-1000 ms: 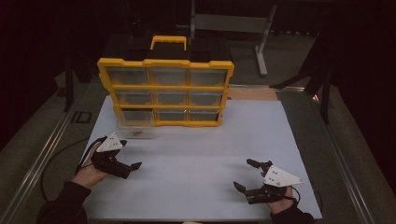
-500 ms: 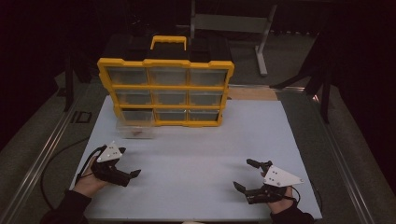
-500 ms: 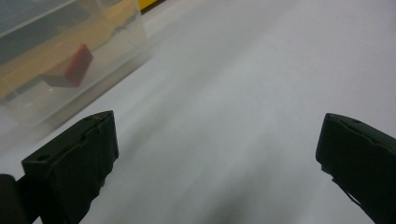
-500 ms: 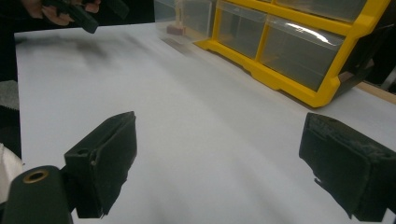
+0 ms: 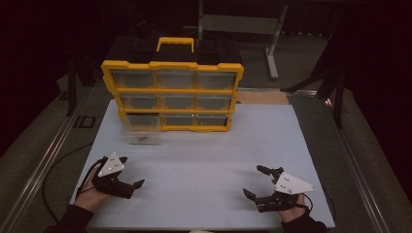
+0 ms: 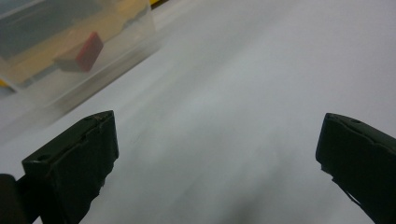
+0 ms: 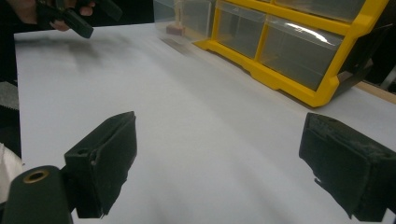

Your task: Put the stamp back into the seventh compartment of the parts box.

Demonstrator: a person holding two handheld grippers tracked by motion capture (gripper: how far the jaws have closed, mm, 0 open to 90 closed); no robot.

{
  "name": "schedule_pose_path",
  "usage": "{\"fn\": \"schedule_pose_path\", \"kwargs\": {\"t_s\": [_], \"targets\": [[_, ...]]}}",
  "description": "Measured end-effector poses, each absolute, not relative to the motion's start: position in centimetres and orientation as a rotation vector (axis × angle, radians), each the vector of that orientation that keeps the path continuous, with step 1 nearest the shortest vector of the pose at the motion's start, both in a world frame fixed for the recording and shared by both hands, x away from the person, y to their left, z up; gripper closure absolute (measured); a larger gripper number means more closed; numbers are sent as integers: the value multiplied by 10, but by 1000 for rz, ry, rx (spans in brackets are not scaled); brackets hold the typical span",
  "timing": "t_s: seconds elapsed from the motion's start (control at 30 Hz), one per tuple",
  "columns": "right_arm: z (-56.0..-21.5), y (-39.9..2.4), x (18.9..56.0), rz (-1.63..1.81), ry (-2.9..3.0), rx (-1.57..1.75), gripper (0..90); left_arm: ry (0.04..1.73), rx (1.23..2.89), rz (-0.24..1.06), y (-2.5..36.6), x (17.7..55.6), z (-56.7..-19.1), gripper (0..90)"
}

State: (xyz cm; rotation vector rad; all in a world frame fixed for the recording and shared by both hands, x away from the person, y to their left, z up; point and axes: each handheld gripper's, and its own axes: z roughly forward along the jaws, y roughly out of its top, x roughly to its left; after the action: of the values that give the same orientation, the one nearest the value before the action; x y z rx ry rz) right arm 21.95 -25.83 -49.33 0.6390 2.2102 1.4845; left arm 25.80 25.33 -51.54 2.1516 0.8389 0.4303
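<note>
Withdrawn toward the person, left gripper gapes, clear drawer well ahead.

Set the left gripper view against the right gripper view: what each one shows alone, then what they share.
Left gripper view alone: the left gripper, jaws wide apart. Right gripper view alone: the yellow drawer organizer, the right gripper with jaws wide apart, and the person's other hand far off. Shared: the white tabletop and the pulled-out clear drawer holding a small red piece.
</note>
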Motion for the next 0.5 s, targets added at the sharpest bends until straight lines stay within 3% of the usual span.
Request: {"fn": "schedule_pose_path", "kwargs": {"t_s": [0.5], "targets": [[-494, -259, 220, 1485, 2214, 643, 113, 846, 2134, 442, 254, 255, -515, 0]]}}
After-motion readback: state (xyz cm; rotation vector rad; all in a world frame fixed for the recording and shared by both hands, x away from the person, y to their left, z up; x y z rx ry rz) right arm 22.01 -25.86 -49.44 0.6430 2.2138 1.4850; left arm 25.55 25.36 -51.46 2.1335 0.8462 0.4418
